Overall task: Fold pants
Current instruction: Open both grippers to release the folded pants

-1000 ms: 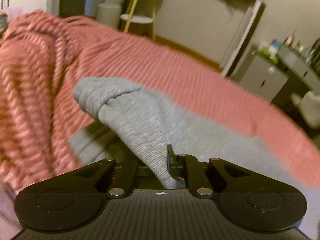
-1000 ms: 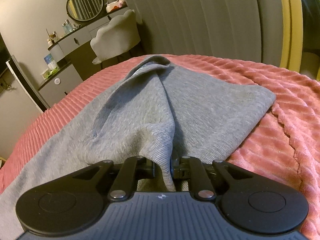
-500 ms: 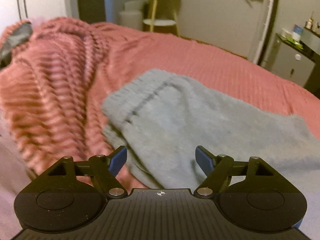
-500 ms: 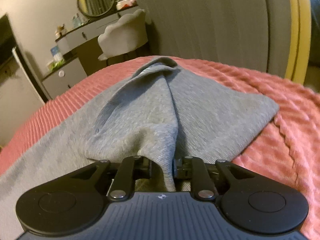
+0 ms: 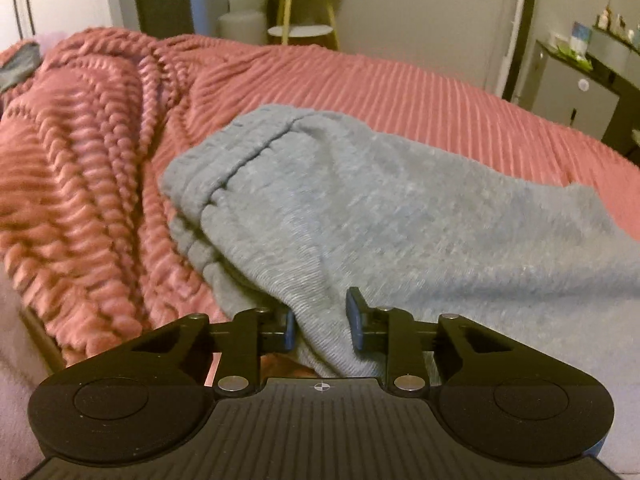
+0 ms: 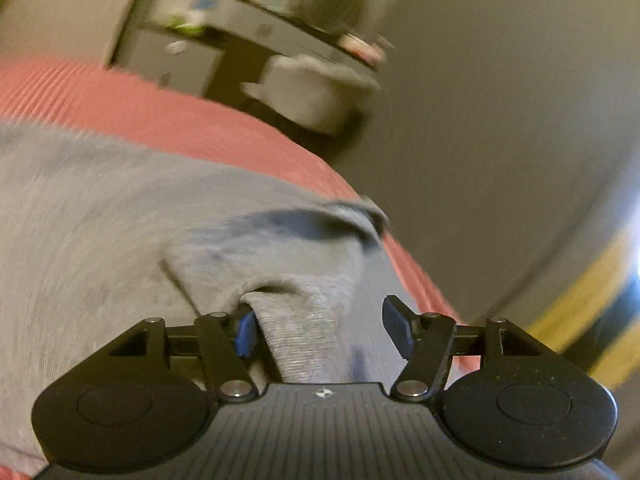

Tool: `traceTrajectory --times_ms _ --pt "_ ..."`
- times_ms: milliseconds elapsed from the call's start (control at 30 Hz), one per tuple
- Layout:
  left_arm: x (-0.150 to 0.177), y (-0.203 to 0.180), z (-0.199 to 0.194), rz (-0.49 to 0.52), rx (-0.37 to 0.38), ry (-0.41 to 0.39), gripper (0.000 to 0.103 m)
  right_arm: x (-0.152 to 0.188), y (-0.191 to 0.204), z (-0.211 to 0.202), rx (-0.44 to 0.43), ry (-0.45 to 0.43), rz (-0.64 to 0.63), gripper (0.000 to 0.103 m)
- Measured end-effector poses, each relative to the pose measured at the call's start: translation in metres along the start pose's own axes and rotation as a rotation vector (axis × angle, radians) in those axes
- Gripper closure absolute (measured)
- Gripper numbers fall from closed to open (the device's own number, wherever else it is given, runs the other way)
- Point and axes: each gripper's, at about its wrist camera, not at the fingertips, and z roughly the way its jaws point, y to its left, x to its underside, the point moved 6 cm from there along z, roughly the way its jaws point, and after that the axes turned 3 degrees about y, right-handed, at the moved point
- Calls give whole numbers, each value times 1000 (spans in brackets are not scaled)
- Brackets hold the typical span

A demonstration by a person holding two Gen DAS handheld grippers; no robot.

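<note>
Grey knit pants (image 5: pixel 400 216) lie on a pink ribbed bedspread (image 5: pixel 400 88), their gathered waistband (image 5: pixel 224 168) to the left. My left gripper (image 5: pixel 322 316) is partly open with a fold of the pants between its blue pads, which do not pinch it. In the blurred right wrist view the pants (image 6: pixel 120 220) spread to the left. My right gripper (image 6: pixel 320 328) is open, with a ridge of the pants lying loose between its pads.
A bunched pink blanket (image 5: pixel 72 168) rises at the left. A yellow side table (image 5: pixel 304 20) and a grey dresser (image 5: pixel 576 96) stand beyond the bed. The right wrist view shows a vanity (image 6: pixel 280 40), a pale chair (image 6: pixel 312 92) and the bed edge (image 6: pixel 408 264).
My left gripper let go, opened wide, then came back over a fold of the pants, partly closing. My right gripper opened, released its fold and swung right.
</note>
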Motion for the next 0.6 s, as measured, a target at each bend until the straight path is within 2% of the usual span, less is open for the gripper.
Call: traceTrajectory --times_ms 67,133,167,233,333,400,433,467,533,600 --pt "3 1 -8 5 8 -2 72 -3 14 -3 54 -26 -172 39" --pt "8 -3 -23 17 7 -21 66 -5 18 -13 80 -62 -268 37" --pt "9 -5 -30 26 8 -33 62 -6 16 -19 90 -78 -285 28" --pt "15 -14 -46 40 19 -57 60 -3 7 -26 116 -70 -277 14" --pt "21 -35 -66 65 61 -91 52 10 -16 -27 115 22 -163 13" --pt "24 -58 -81 97 97 -136 43 13 -28 -32 129 35 -101 13" --pt "26 -70 -88 108 118 -163 33 12 -28 -39 107 -5 -87 14" --pt "30 -83 -94 113 138 -184 19 9 -24 -45 59 -52 -84 14" --pt "41 -110 -101 113 200 -231 9 3 -4 -55 -53 -124 -128 14" --pt "55 -137 -100 156 241 -217 9 -2 18 -55 -106 -157 -205 16"
